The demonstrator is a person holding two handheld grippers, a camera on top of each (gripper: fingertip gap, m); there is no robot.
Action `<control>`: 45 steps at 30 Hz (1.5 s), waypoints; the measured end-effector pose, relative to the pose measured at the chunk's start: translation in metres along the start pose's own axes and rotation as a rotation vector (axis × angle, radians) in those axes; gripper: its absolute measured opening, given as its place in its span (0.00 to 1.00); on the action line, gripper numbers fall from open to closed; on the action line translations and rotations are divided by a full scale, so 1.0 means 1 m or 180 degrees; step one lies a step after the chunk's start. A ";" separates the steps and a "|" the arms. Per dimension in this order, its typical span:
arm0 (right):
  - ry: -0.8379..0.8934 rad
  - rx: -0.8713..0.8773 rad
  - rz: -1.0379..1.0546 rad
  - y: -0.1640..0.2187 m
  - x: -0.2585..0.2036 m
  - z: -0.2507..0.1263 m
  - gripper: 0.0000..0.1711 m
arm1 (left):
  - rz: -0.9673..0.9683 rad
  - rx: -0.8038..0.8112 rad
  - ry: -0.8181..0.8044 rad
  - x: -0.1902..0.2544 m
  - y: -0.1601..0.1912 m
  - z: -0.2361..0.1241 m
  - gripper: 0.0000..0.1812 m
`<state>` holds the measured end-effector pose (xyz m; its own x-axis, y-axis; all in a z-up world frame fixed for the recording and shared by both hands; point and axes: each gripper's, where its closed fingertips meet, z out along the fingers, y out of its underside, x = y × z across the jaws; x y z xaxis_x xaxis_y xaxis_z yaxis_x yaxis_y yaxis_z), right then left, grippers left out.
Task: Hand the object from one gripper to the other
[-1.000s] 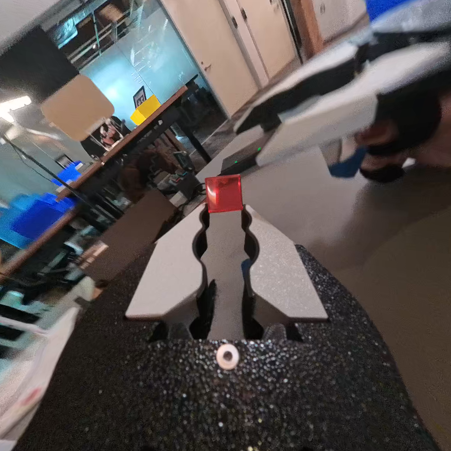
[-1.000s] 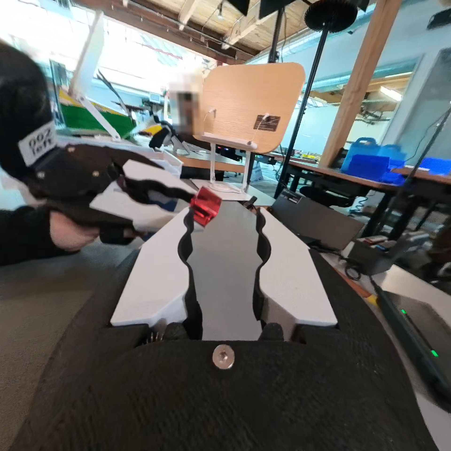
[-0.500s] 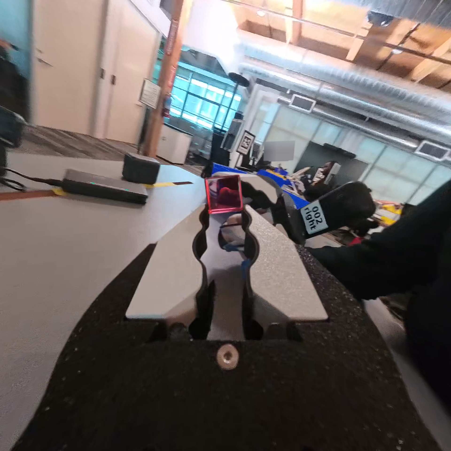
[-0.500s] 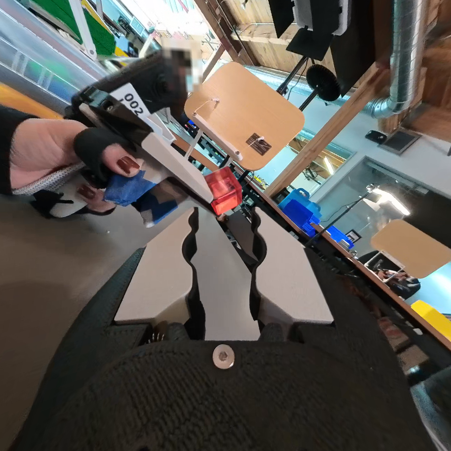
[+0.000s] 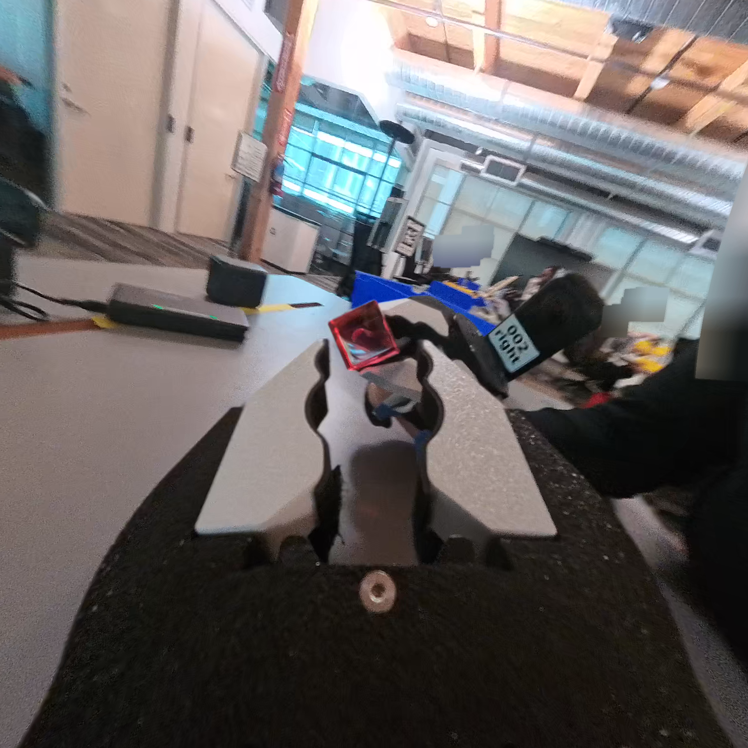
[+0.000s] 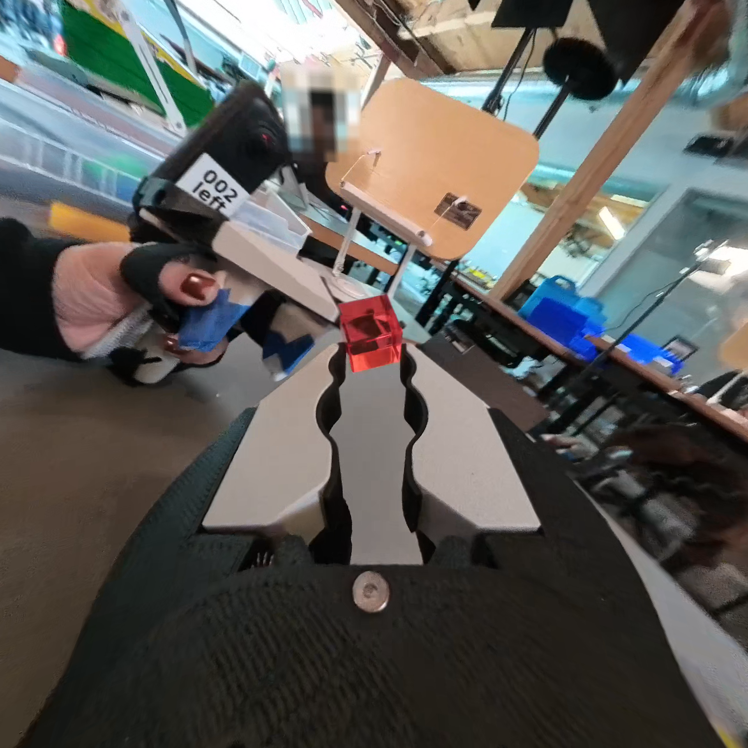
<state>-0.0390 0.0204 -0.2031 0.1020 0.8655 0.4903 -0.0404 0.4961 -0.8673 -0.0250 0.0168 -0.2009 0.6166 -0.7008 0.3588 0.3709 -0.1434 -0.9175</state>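
Grey table (image 5: 121, 404) below: white-labelled right gripper (image 6: 370, 356) pinches red cube (image 6: 370, 338).

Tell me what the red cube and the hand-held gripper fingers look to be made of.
Red cube: likely clear tinted acrylic or similar plastic; glossy faces show reflections and you see through it. Left hand-held gripper fingers: grey, matte, grainy, probably printed plastic; the black body looks speckled and rough too.
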 end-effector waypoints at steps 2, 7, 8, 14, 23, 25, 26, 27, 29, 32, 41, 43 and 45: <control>-0.0115 -0.0017 0.0401 0.005 0.003 0.000 0.15 | 0.0522 -0.0060 -0.0236 -0.003 -0.001 -0.003 0.29; -0.0363 0.0064 0.1352 0.012 0.012 -0.002 0.15 | 0.2596 -0.0698 -0.1229 -0.022 0.005 -0.010 0.35; -0.0401 0.0079 0.1478 0.013 0.013 -0.003 0.15 | 0.3047 -0.0801 -0.1514 -0.028 0.003 -0.011 0.36; -0.0729 0.0154 0.1957 0.011 0.006 -0.002 0.14 | 0.4481 -0.1398 -0.1887 -0.027 0.018 0.002 0.27; -0.1453 0.0434 0.2875 -0.004 -0.007 -0.005 0.15 | 0.4784 -0.1148 -0.2115 -0.012 0.000 0.000 0.15; -0.1542 0.0471 0.3016 -0.005 -0.008 -0.006 0.15 | 0.4848 -0.1155 -0.2125 -0.010 0.000 0.000 0.14; -0.1549 0.0477 0.3041 -0.005 -0.007 -0.006 0.15 | 0.4852 -0.1164 -0.2129 -0.011 0.000 0.000 0.14; -0.1539 0.0482 0.3051 -0.005 -0.007 -0.006 0.15 | 0.4823 -0.1182 -0.2137 -0.011 0.000 0.001 0.14; -0.1494 0.0496 0.3053 -0.004 -0.005 -0.005 0.15 | 0.4689 -0.1198 -0.2137 -0.013 0.000 0.001 0.14; -0.1274 0.0549 0.2929 -0.003 0.002 -0.005 0.16 | 0.4367 -0.1199 -0.2106 -0.016 0.001 0.001 0.14; -0.0393 0.0072 0.1334 0.011 0.007 0.000 0.26 | 0.3883 -0.1635 -0.2250 -0.039 0.015 -0.008 0.14; -0.0369 -0.0096 0.1094 0.015 -0.001 0.004 0.24 | 0.3981 -0.1795 -0.2276 -0.042 0.020 -0.008 0.14; -0.0293 -0.0257 0.0920 0.021 -0.002 0.006 0.22 | 0.4146 -0.1934 -0.2286 -0.043 0.023 -0.007 0.14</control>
<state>-0.0465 0.0291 -0.2217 0.0074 0.9743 0.2249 0.0247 0.2247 -0.9741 -0.0477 0.0388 -0.2391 0.5243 -0.1299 -0.8416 -0.8512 -0.1058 -0.5140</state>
